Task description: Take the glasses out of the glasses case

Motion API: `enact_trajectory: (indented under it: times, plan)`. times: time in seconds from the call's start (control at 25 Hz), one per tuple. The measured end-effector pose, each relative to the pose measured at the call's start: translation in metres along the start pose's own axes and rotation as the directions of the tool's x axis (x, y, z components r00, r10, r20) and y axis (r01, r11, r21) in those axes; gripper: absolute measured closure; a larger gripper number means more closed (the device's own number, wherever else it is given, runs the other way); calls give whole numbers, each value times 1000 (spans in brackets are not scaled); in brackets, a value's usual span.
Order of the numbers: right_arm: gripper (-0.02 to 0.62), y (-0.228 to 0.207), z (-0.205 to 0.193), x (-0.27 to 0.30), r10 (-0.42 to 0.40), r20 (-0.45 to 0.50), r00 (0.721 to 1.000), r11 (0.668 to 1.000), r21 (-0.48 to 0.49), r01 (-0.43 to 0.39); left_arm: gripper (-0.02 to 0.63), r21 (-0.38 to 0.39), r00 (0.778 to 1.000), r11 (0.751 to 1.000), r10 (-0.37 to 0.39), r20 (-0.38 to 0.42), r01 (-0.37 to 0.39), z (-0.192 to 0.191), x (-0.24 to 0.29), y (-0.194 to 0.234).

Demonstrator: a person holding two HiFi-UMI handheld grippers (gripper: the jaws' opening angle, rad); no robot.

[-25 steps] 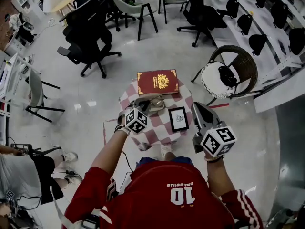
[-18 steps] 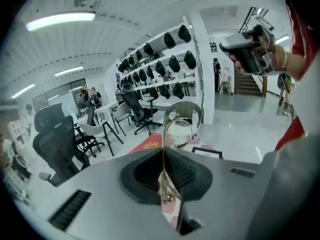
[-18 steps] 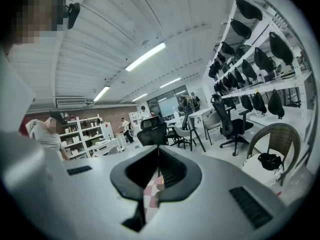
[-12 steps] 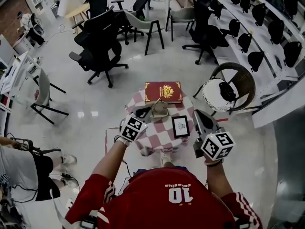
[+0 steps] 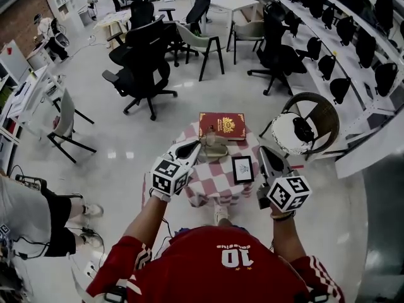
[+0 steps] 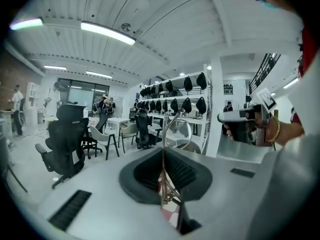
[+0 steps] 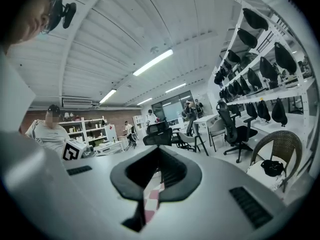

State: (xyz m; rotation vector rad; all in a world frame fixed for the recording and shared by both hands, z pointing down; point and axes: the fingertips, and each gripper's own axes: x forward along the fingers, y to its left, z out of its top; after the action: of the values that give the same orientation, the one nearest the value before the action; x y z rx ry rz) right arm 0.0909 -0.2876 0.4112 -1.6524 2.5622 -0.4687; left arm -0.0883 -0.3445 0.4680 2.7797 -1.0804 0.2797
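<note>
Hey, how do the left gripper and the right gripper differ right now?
The left gripper has its jaws shut on the thin gold frame of the glasses; the right gripper has its jaws shut on nothing. The left gripper reaches in over the checked table, next to the glasses case; the right gripper hangs at the table's right side, beside the small picture frame. Both carry a marker cube and point away from the person.

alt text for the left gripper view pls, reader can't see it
The left gripper has its jaws closed on a thin gold-framed pair of glasses, with one round lens standing up above the jaw tips. The right gripper shows at the right, and black office chairs stand in the room behind.
</note>
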Motion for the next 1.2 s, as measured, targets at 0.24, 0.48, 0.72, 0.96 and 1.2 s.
enact_trajectory:
  times: [0.24,0.48,0.72,0.96,1.2]
  plan:
    - [578,6,7,-13,-16,43,999,1000,1,16,584,-27,995,999,30,92,-28,29,-28,-10]
    - [578,16,15,-20,-25,66,997,999,-40,28,584,-53,975,993,116,188,-108,60,-62,-6]
    - [578,19,12,-24,-42,65,997,997,-62,46,584,-80,948,980,197,249,-183,72,-92,4]
    - [578,19,15,-27,-80,78,994,992,-93,87,584,-83,926,967,255,280,-241,75,-116,13]
    - [579,22,11,-27,-93,75,993,988,-116,101,584,-71,913,960,278,297,-269,76,-126,15]
